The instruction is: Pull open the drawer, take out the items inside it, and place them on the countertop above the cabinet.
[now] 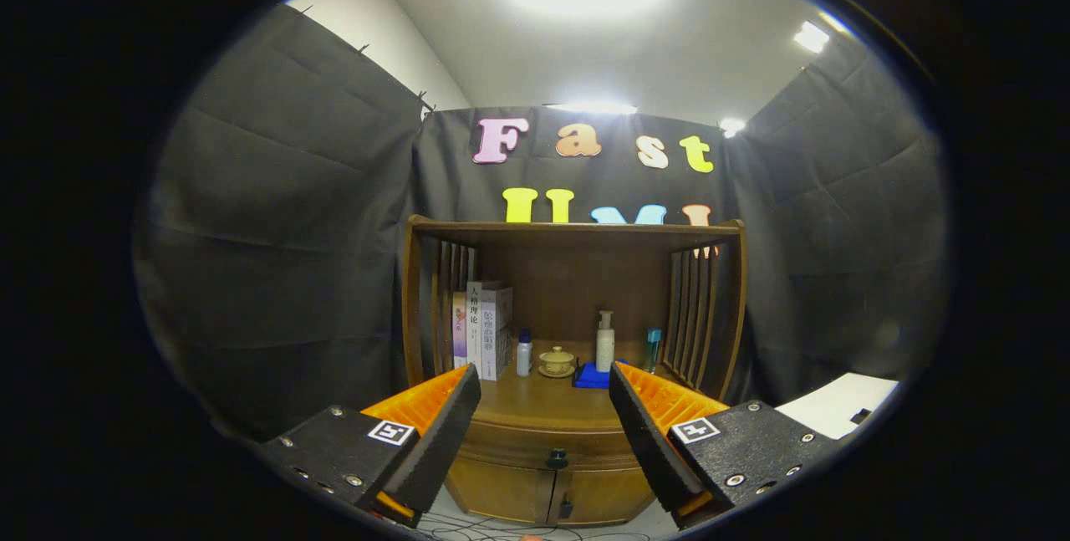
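Note:
A wooden cabinet [501,492] stands ahead of me against the booth's cloth wall. Its drawer [535,443] is closed, with a dark round knob [557,458] at its middle. My gripper [545,409] is open, its two fingers spread wide, and the knob lies between and a little beyond the fingertips. The countertop [535,399] above the drawer runs back under a wooden shelf frame. Nothing is held between the fingers. What the drawer contains is hidden.
On the countertop stand several books [485,328], a small white bottle [524,354], a lidded teacup on a saucer [557,361], a pump bottle [604,342] by a blue block [592,377], and a teal bottle [652,349]. Slatted side rails flank them. A white surface [836,407] lies to the right.

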`<state>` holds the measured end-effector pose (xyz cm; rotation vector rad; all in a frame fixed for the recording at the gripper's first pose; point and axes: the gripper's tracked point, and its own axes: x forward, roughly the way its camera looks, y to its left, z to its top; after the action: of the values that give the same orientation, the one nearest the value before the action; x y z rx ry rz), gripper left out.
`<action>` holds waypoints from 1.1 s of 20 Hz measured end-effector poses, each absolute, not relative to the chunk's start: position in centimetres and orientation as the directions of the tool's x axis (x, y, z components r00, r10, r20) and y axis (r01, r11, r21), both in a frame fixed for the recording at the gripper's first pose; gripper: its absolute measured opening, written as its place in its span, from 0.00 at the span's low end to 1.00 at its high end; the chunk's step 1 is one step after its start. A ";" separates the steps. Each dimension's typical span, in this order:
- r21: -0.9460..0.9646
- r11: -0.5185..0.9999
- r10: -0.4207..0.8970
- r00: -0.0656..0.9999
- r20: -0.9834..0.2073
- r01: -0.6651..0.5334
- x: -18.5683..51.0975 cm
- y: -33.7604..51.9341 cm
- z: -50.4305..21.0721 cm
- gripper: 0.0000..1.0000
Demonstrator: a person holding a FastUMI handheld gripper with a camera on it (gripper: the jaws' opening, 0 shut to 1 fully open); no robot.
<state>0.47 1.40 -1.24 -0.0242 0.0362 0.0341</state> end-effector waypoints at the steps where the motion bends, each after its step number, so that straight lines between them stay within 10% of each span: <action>1: -0.017 0.999 0.036 0.999 -0.039 -0.037 0.4 1.4 -1.3 0.96; 22: -0.101 0.994 0.032 0.990 -0.136 -0.046 6.5 1.5 -12.1 0.96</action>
<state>6.50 1.55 -12.09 -0.1042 0.1345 0.0391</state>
